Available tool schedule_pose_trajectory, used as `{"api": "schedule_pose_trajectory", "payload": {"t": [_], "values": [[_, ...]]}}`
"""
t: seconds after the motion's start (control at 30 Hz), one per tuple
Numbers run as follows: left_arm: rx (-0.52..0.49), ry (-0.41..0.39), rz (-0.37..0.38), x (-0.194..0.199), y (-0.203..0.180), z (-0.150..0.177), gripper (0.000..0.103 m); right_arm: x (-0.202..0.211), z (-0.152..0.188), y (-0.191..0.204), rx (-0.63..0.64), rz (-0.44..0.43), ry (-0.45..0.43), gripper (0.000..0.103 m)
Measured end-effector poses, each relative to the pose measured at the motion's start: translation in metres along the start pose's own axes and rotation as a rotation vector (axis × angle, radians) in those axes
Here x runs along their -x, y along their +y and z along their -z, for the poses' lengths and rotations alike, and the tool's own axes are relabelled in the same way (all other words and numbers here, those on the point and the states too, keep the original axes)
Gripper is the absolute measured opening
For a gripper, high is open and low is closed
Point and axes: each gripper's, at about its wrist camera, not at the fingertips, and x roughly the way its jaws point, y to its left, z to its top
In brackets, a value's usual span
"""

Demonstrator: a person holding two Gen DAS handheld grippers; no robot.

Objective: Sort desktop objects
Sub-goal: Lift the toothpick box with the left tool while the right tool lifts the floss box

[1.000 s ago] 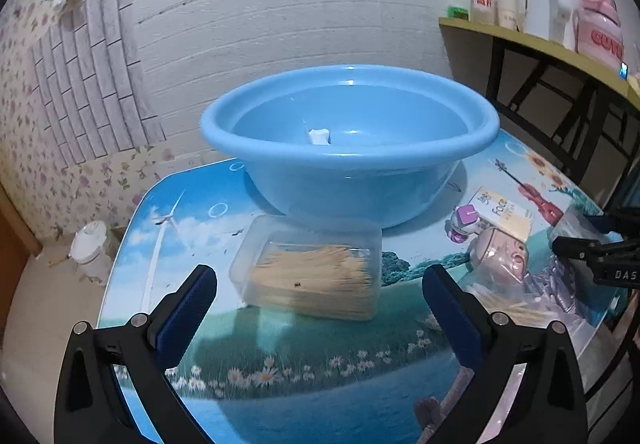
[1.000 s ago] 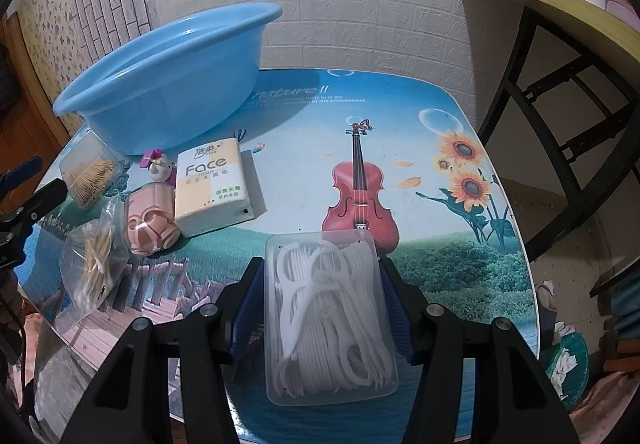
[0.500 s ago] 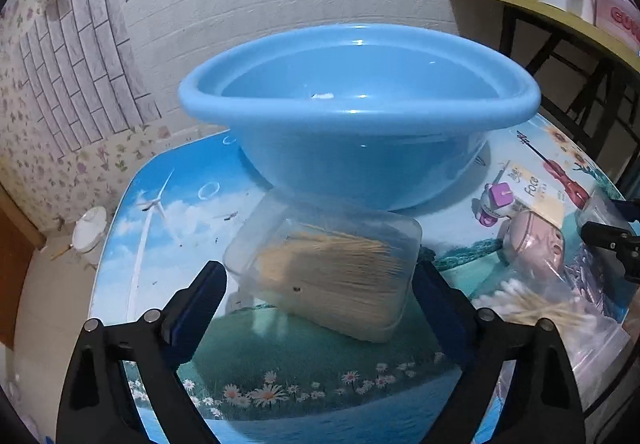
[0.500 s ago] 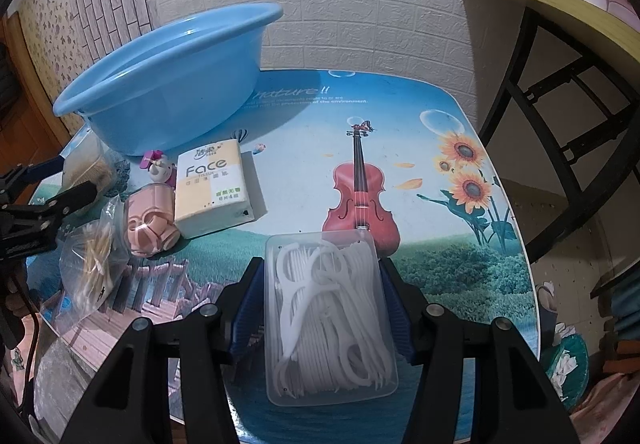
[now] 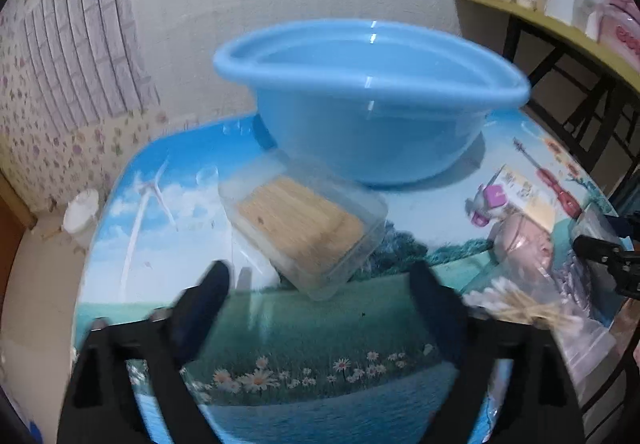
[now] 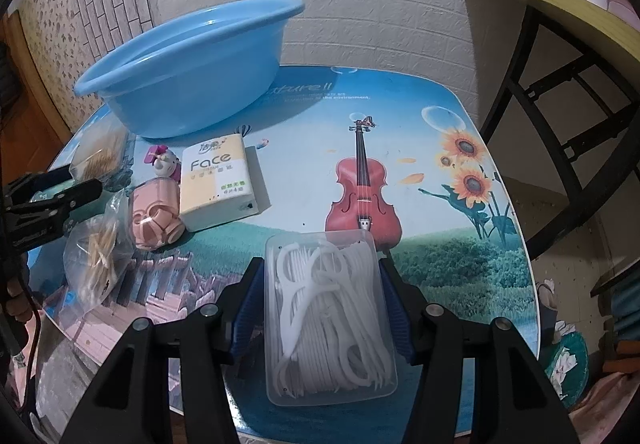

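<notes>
at twelve o'clock of the left tool (image 5: 316,294), jaws just widened and empty, lies the toothpick box (image 5: 303,226) below the blue basin (image 5: 368,100). right tool (image 6: 322,308) clamps the floss box (image 6: 328,318) (parked). next: straddle, close, lift.

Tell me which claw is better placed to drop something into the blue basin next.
Probably the right claw: it is shut on the floss pick box, while the left claw stands open and empty before the toothpick box.
</notes>
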Motion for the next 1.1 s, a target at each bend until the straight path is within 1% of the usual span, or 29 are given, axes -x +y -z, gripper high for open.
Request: {"api": "schedule_pose_trajectory", "payload": {"t": [0.03,0.07,0.17,0.2,0.23,0.27,0.33,0.37,0.43,0.5,0.53,0.57,0.63,0.7,0.77,0.87,0.93,0.97,1.0,1.03,1.1], "values": [[-0.022,-0.023,-0.013,0.004,-0.001,-0.003,0.103,0.000,0.001,0.000,0.001,0.000,0.000,0.057],[-0.043,-0.044,-0.025,0.008,-0.001,-0.006,0.103,0.000,0.001,0.000,0.001,0.000,0.000,0.057],[-0.083,-0.056,-0.039,0.009,0.001,-0.014,0.103,0.001,0.001,0.000,-0.004,0.000,0.003,0.057],[-0.101,-0.054,-0.032,0.009,0.002,-0.014,0.103,0.001,0.002,0.000,-0.006,0.000,0.006,0.057],[-0.142,-0.048,-0.028,0.006,0.001,-0.015,0.103,0.002,0.001,0.000,-0.006,0.000,0.007,0.057],[-0.189,-0.037,-0.046,0.001,-0.001,-0.016,0.103,0.002,0.001,0.001,-0.005,0.000,0.008,0.057],[-0.220,0.008,-0.100,-0.006,0.000,-0.019,0.103,0.003,0.002,0.001,0.001,-0.002,0.009,0.057],[-0.202,0.042,-0.102,-0.012,0.003,-0.023,0.103,0.003,0.002,0.001,0.002,-0.003,0.009,0.057],[-0.120,0.106,-0.049,-0.019,0.010,-0.027,0.103,0.004,0.002,0.000,0.000,-0.003,0.008,0.057],[-0.017,0.127,-0.010,-0.020,0.017,-0.031,0.103,0.004,0.001,0.002,-0.003,0.001,0.009,0.057],[0.021,0.131,-0.002,-0.021,0.019,-0.031,0.103,0.005,0.001,0.003,-0.004,0.001,0.009,0.057],[0.081,0.135,0.008,-0.023,0.021,-0.033,0.103,0.005,0.001,0.004,-0.003,0.001,0.009,0.057],[0.180,0.140,0.009,-0.026,0.023,-0.034,0.103,0.005,0.001,0.004,0.002,0.003,0.008,0.057],[0.277,0.144,-0.011,-0.031,0.026,-0.033,0.103,0.005,0.001,0.005,0.002,0.003,0.008,0.057],[0.346,0.137,-0.041,-0.034,0.027,-0.034,0.103,0.005,0.002,0.006,0.003,0.003,0.008,0.057],[0.405,0.144,-0.117,-0.044,0.025,-0.041,0.103,0.005,0.002,0.006,0.003,0.003,0.007,0.057],[0.418,0.163,-0.152,-0.050,0.024,-0.045,0.102,0.006,0.003,0.007,0.002,0.004,0.005,0.057],[0.420,0.174,-0.154,-0.052,0.025,-0.045,0.099,0.007,0.003,0.008,0.002,0.005,0.004,0.057],[0.421,0.186,-0.132,-0.055,0.025,-0.046,0.088,0.006,0.001,0.007,0.002,0.004,0.004,0.057],[0.399,0.175,-0.139,-0.056,0.022,-0.048,0.075,0.006,0.001,0.007,0.002,0.004,0.003,0.057],[0.371,0.178,-0.131,-0.056,0.021,-0.049,0.070,0.005,0.000,0.006,0.003,0.001,0.003,0.057]]}}
